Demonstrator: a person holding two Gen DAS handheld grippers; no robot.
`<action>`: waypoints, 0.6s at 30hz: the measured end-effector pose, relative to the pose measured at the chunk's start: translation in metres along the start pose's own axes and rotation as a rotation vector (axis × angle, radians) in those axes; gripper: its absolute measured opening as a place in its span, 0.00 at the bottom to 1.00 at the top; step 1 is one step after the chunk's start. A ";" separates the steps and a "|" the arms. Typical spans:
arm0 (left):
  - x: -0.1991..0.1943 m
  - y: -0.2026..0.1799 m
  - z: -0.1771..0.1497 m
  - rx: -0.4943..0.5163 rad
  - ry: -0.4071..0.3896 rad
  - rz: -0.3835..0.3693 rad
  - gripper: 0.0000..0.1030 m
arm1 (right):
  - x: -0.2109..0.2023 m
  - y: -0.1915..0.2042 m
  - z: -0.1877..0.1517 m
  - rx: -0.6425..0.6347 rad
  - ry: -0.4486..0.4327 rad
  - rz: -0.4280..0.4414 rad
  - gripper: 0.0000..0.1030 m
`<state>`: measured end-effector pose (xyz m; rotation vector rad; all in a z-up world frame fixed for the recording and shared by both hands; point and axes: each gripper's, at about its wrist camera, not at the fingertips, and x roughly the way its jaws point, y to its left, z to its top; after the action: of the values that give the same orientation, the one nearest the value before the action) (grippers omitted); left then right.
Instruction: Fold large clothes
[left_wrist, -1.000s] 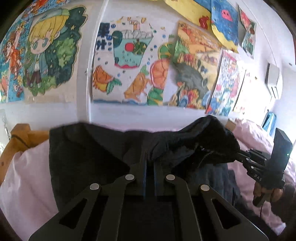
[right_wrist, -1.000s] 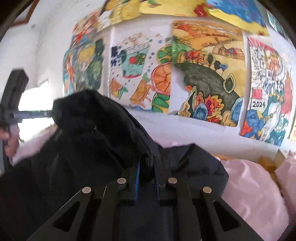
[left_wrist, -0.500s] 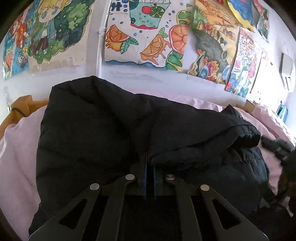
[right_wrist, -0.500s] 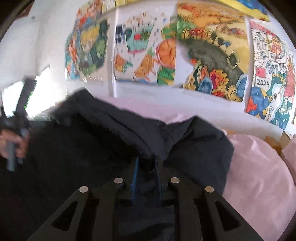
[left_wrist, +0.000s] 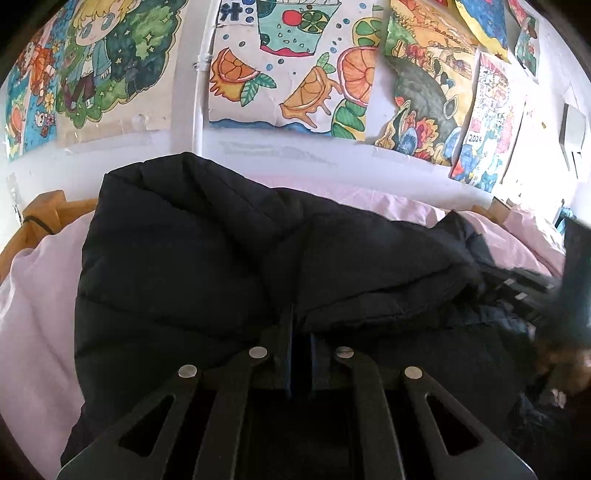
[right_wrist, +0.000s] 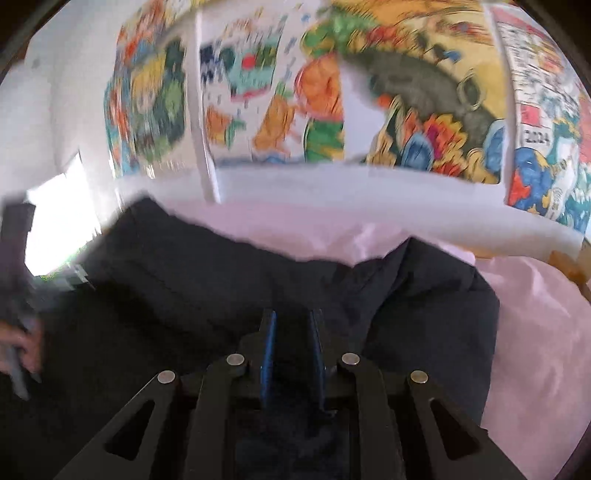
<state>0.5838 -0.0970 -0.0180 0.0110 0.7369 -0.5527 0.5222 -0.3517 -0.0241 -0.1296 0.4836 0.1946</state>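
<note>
While both grippers pinch it, the black jacket (left_wrist: 229, 266) lies folded on the pink sheet (left_wrist: 33, 295).
Left gripper (left_wrist: 300, 328) and right gripper (right_wrist: 291, 325) clamp its near edge; bare sheet shows either side.

A wall drawing (left_wrist: 484, 122) reads "2024".

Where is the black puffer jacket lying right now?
The black puffer jacket lies on the pink bedsheet below the drawings on the wall, pinched by the left gripper.
</note>
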 end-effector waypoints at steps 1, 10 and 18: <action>-0.003 -0.001 0.001 -0.002 0.004 0.000 0.07 | 0.001 0.000 -0.003 -0.002 -0.002 -0.001 0.17; -0.069 -0.010 0.008 -0.041 -0.206 -0.089 0.50 | 0.004 0.000 -0.012 -0.015 -0.024 -0.020 0.17; 0.011 -0.028 0.023 0.039 -0.015 0.090 0.52 | 0.007 0.002 -0.013 -0.023 -0.034 -0.038 0.17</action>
<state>0.5914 -0.1307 -0.0027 0.0754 0.7077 -0.4806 0.5220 -0.3512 -0.0391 -0.1580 0.4451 0.1649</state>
